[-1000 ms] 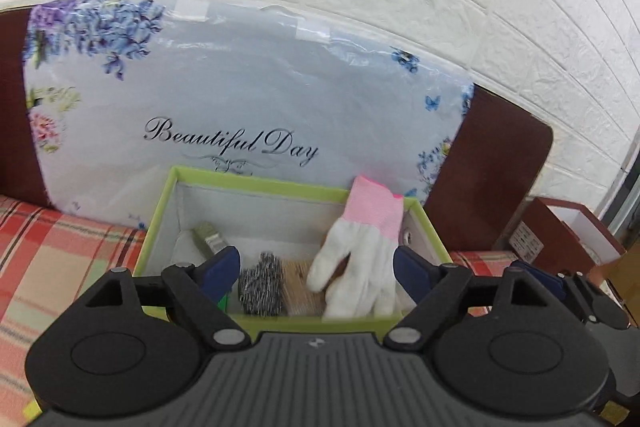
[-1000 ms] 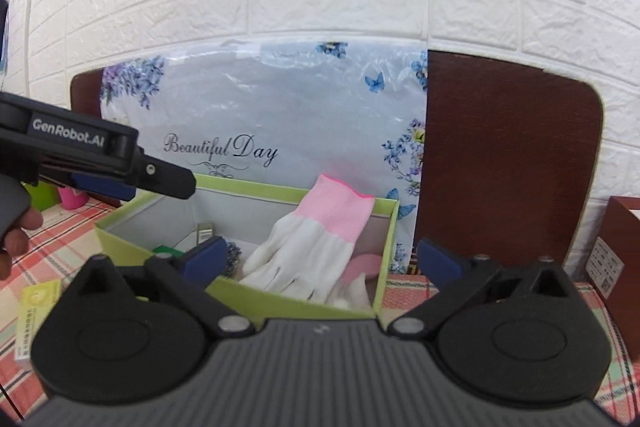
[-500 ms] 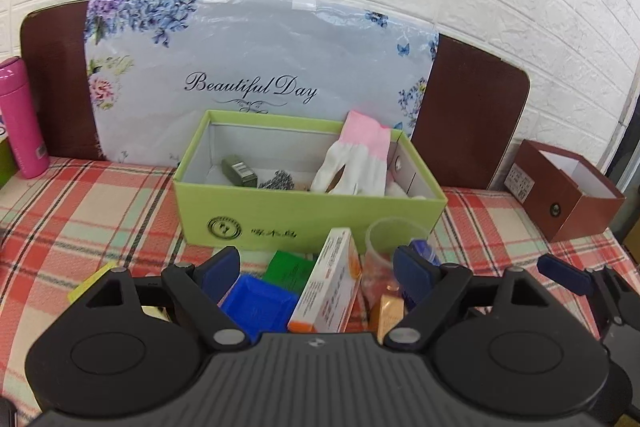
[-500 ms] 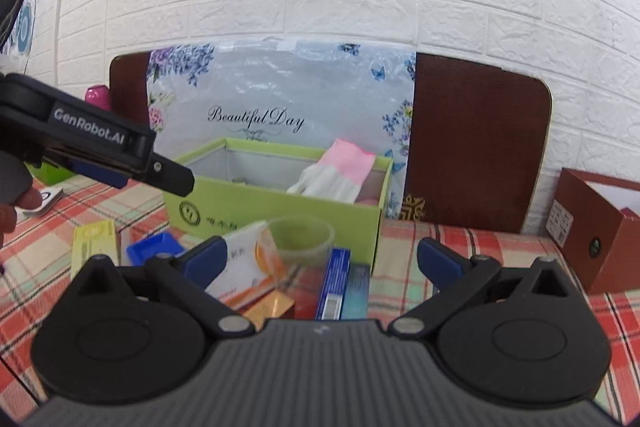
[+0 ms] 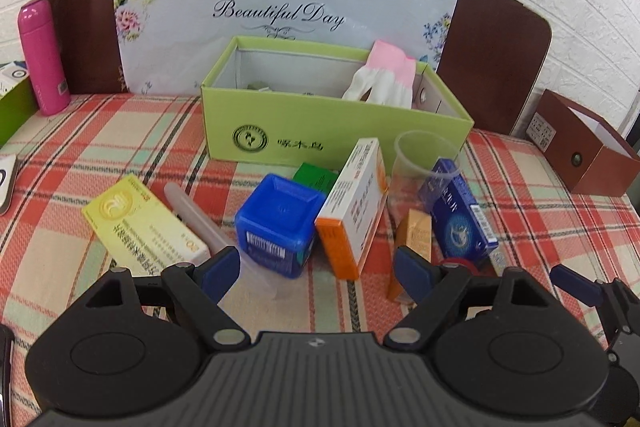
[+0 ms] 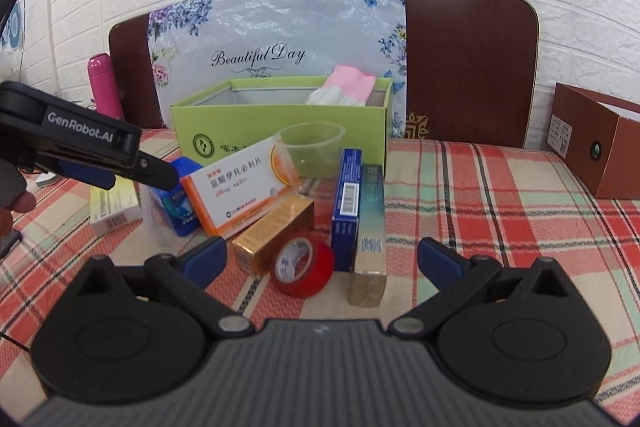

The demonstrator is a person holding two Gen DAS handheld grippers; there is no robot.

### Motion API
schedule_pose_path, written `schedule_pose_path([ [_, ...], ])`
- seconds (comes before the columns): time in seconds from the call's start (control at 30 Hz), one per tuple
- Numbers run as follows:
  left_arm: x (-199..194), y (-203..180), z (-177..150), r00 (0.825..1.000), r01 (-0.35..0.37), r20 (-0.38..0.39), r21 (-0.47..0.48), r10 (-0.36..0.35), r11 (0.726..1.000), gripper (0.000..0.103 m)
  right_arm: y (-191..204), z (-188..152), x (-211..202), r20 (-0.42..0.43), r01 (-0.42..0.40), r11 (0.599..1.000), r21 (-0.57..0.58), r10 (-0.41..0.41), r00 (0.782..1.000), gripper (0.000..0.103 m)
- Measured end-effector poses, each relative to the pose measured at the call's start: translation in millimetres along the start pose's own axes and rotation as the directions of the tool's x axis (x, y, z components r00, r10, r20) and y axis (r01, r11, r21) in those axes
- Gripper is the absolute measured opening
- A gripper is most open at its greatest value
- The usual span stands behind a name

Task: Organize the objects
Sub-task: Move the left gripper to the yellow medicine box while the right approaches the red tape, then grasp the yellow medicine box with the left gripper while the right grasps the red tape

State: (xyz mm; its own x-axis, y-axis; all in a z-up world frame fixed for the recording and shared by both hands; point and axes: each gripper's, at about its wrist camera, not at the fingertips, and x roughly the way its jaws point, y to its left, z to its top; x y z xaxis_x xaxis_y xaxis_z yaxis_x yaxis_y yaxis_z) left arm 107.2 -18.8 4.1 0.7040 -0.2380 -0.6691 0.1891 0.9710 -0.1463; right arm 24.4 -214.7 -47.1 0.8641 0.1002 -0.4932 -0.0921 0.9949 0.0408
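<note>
Orange-and-white medicine box (image 5: 354, 203) leaning on the blue tub (image 5: 278, 223), just ahead of the left gripper (image 5: 318, 273); jaws wide apart, nothing between them. Right gripper (image 6: 320, 261) likewise gaping and empty, red tape roll (image 6: 303, 261) and gold carton (image 6: 274, 233) lying directly ahead of its jaws, blue carton (image 6: 347, 193) standing on edge just beyond. Green box (image 5: 332, 131), the likely destination, well ahead of both, white-and-pink glove (image 5: 384, 77) draped over its rim.

Likely trouble: closing on the leaning medicine box and toppling it against the clear cup (image 5: 420, 167); knocking the upright blue carton flat; rolling the tape away with one pad; pinching two crowded packs at once; both grippers meeting over the same cluster on the checked worktop (image 5: 532, 227).
</note>
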Motion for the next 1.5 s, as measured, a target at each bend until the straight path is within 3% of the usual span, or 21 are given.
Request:
schedule_pose_path([
  [0.13,-1.2,12.2,-11.8,1.000,-0.010,-0.009,-0.030,0.010,1.000,0.087,1.6,-6.3,1.1,-0.023,0.005,1.000,-0.002,-0.005,1.000,0.103],
  [0.23,-3.2,35.8,-20.0,0.998,-0.057,-0.007,-0.104,0.057,0.993,0.087,7.4,-11.9,1.0,-0.021,-0.001,0.999,-0.043,0.000,1.000,0.103],
  [0.37,2.0,75.5,-24.0,0.984,-0.176,-0.047,-0.222,0.170,0.959,0.087,12.8,-15.7,3.8,-0.035,-0.029,0.999,-0.045,0.027,0.999,0.103],
  [0.5,15.1,101.4,-14.2,0.973,-0.229,-0.057,-0.294,0.222,0.928,0.087,18.3,-17.5,7.6,-0.047,-0.042,0.998,-0.044,0.040,0.998,0.103],
  [0.73,64.6,128.5,11.2,0.967,-0.254,-0.105,-0.371,0.231,0.893,0.089,21.9,-19.0,4.7,-0.047,-0.041,0.998,-0.053,0.039,0.998,0.103],
  [0.8,71.6,129.4,13.8,0.966,-0.259,-0.086,-0.364,0.244,0.895,0.090,19.5,-19.4,4.0,-0.048,-0.038,0.998,-0.041,0.036,0.998,0.103],
  [0.97,86.5,119.1,21.2,0.952,-0.303,-0.102,-0.224,0.287,0.926,0.091,18.3,-20.0,8.6,-0.065,-0.033,0.999,-0.024,0.031,0.997,0.103],
  [1.13,66.7,114.6,2.6,0.979,-0.195,-0.079,-0.114,0.186,0.974,0.081,20.4,-19.7,17.0,-0.098,-0.071,0.997,0.003,0.071,0.993,0.103],
  [1.3,37.2,106.1,-27.3,0.993,-0.065,-0.102,0.030,0.067,0.997,0.080,22.3,-16.4,40.5,-0.139,-0.056,0.998,0.038,0.061,0.988,0.086],
  [1.4,22.8,106.9,-39.9,0.990,-0.084,-0.109,0.013,0.085,0.996,0.081,23.2,-14.8,55.3,-0.133,-0.019,0.998,0.052,0.026,0.991,0.074],
  [1.5,14.9,110.7,-45.0,0.988,-0.103,-0.117,-0.043,0.097,0.994,0.081,22.5,-17.6,65.1,-0.137,0.027,0.998,0.059,-0.019,0.990,0.048],
])
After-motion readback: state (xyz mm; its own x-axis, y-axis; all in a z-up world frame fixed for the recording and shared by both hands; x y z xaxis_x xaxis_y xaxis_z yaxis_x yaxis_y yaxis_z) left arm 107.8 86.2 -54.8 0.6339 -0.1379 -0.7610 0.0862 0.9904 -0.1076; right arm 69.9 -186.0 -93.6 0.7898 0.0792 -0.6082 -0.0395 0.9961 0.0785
